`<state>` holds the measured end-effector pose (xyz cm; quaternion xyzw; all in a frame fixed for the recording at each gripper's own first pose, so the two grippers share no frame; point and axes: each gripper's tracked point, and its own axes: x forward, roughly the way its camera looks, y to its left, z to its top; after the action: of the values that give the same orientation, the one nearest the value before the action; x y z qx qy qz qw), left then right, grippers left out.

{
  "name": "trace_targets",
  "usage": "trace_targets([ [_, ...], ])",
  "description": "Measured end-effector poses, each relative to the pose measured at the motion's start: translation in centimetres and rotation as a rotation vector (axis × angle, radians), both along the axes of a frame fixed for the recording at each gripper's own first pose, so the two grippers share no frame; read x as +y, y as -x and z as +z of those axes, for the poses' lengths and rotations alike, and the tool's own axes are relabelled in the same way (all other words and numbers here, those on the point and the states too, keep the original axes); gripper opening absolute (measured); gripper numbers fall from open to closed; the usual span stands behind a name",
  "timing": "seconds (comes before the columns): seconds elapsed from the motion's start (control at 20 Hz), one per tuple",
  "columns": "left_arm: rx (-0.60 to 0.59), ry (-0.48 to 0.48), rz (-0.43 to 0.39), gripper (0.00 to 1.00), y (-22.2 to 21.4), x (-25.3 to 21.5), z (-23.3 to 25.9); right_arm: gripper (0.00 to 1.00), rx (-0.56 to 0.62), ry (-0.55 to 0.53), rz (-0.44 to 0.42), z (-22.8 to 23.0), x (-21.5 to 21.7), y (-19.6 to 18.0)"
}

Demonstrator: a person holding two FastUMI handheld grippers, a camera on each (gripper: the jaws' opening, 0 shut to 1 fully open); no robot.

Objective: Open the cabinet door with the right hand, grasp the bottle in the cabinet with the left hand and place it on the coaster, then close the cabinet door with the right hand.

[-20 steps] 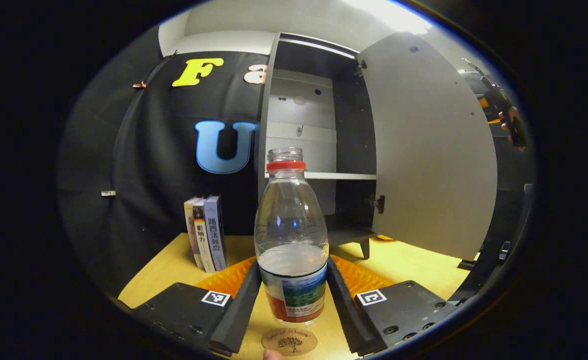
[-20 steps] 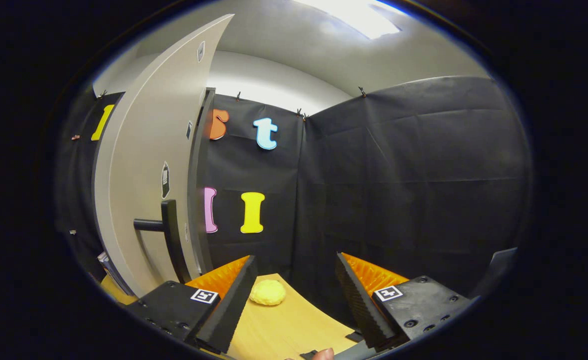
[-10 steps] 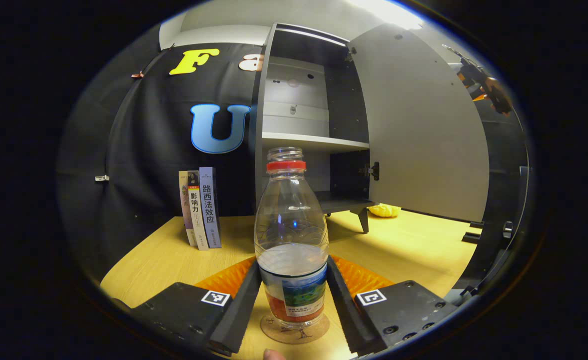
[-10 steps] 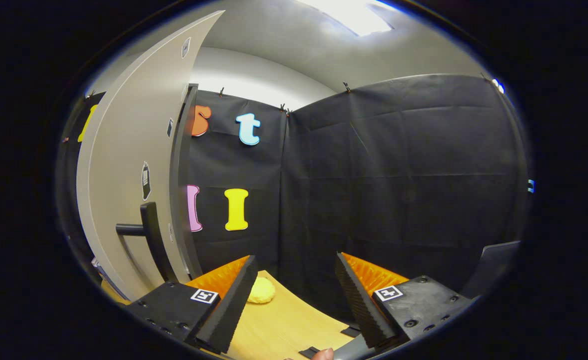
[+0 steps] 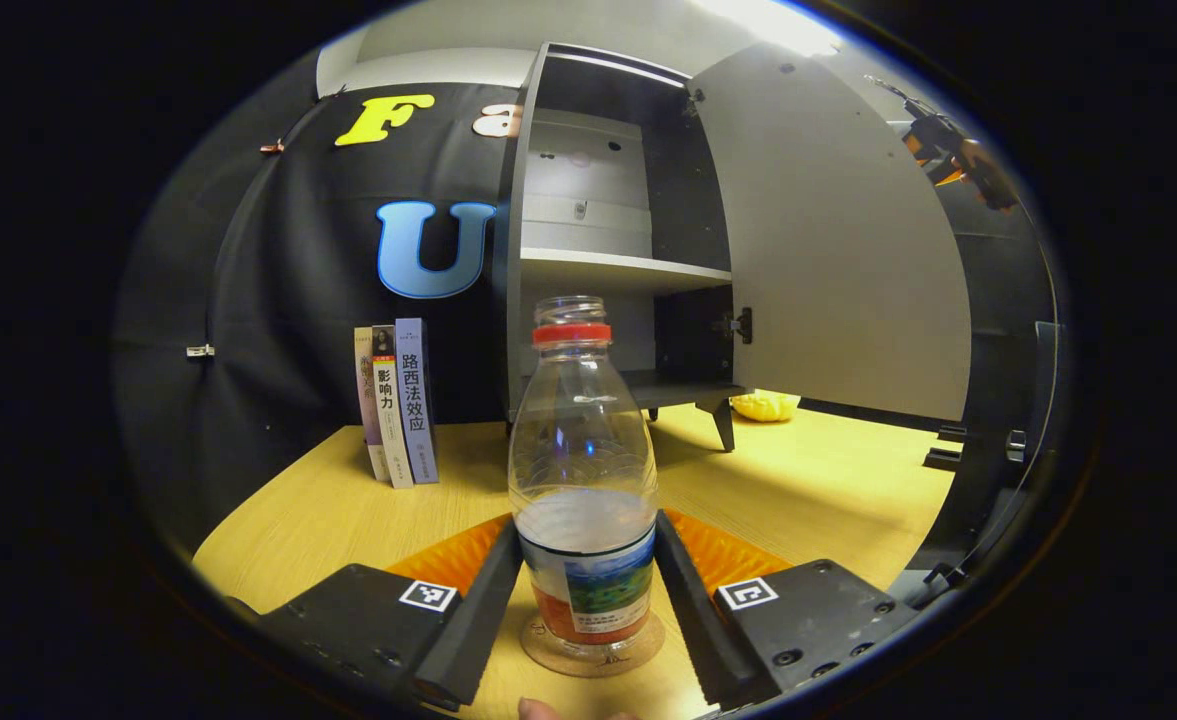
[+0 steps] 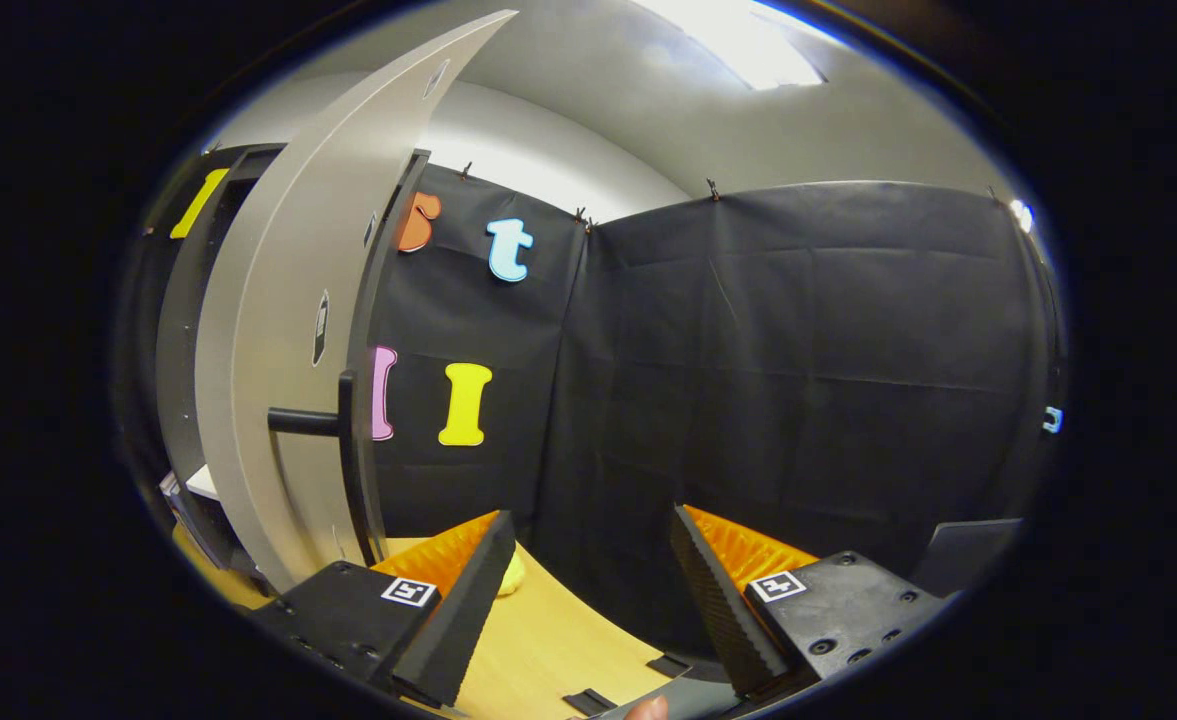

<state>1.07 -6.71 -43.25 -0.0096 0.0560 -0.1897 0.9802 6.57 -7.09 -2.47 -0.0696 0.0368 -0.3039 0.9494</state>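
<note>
Bottle (image 5: 582,480) upright (neck up) on coaster (image 5: 593,652), clamped by left gripper (image 5: 586,600); right gripper (image 6: 588,590) wide.

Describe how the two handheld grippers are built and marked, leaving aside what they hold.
The left gripper has two wedge-shaped fingers with finely ribbed inner faces, each on a flat black block fixed with screws and carrying a small square black-and-white tag. Orange ridged panels sit behind the fingers. The right gripper has the same build: ribbed wedges, black blocks, square tags, orange ridged backing.
</note>
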Motion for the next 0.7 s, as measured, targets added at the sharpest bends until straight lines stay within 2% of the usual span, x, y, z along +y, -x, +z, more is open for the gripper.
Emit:
trace_targets([
  [0.1,0.003,-0.001,-0.003,0.82,0.0,-0.2,0.1,0.98,0.004,0.002,0.01,-0.2,0.2,0.1],
  [0.25,0.009,-0.017,0.003,0.91,0.1,-0.1,0.3,0.98,0.002,-0.025,0.021,-0.5,0.6,0.2],
  [0.7,0.008,-0.015,0.032,0.94,0.1,0.4,2.9,0.97,-0.016,-0.016,0.094,-0.3,2.1,-0.1],
])
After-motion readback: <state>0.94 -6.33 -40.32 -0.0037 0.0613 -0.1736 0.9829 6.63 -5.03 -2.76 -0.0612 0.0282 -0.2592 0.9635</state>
